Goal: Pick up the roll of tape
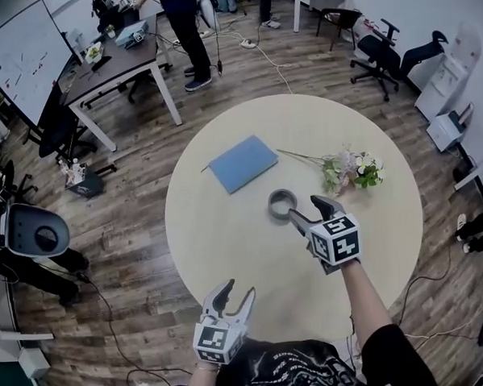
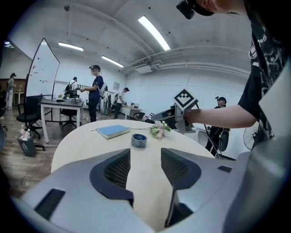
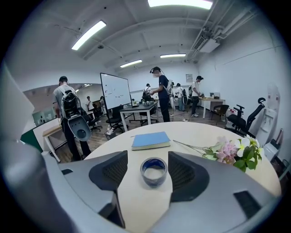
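The grey roll of tape (image 1: 282, 204) lies flat near the middle of the round table (image 1: 220, 246). My right gripper (image 1: 306, 209) sits just right of it, jaws open. In the right gripper view the tape (image 3: 154, 171) stands in line with the gap of the right gripper (image 3: 147, 160), at the fingertips, and neither pad touches it. My left gripper (image 1: 237, 292) hovers at the table's near edge, far from the roll, open with nothing between its jaws. From the left gripper (image 2: 145, 157) the tape (image 2: 139, 140) shows well ahead on the tabletop.
A blue book (image 1: 242, 163) lies behind the tape to the left. A bunch of flowers (image 1: 349, 170) lies to its right, close to my right gripper. Desks, office chairs, a whiteboard and standing people surround the table.
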A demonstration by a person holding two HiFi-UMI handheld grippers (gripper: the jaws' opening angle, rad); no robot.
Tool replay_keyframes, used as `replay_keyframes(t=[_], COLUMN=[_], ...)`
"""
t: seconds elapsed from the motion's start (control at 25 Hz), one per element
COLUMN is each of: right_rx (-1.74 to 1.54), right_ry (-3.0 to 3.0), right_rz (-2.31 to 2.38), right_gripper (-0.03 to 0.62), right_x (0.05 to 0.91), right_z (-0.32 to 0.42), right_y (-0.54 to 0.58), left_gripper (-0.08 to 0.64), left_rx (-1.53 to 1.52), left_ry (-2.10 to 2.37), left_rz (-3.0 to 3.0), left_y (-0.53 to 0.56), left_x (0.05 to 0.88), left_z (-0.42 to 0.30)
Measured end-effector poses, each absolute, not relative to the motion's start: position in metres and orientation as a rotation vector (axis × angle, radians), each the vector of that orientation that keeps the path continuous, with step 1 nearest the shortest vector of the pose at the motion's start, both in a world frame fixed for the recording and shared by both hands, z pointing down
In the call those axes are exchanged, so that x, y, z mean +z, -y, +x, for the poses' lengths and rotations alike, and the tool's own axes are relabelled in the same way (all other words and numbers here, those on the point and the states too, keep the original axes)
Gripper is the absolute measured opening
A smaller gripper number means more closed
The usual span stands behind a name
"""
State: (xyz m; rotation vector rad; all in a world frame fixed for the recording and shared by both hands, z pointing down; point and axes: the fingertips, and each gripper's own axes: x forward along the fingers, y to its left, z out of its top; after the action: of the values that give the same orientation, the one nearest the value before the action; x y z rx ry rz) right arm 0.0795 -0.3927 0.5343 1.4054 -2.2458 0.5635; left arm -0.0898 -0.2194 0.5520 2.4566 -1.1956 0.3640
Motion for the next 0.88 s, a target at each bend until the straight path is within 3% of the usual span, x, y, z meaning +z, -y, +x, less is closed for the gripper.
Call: replay_keyframes(t=[0.88], right_rx=[0.716], right_ry=[1.940], right_rz=[1.105], right_gripper=[0.255], right_x=[0.686], right_z=[0.078], right_y=[0.494], left_gripper=[0.250], left_rx=[0.486], left_ry=[1.333], left_rz=[2.243], left_y=[0.231], left_x=[0.585], left_z=[-0.127])
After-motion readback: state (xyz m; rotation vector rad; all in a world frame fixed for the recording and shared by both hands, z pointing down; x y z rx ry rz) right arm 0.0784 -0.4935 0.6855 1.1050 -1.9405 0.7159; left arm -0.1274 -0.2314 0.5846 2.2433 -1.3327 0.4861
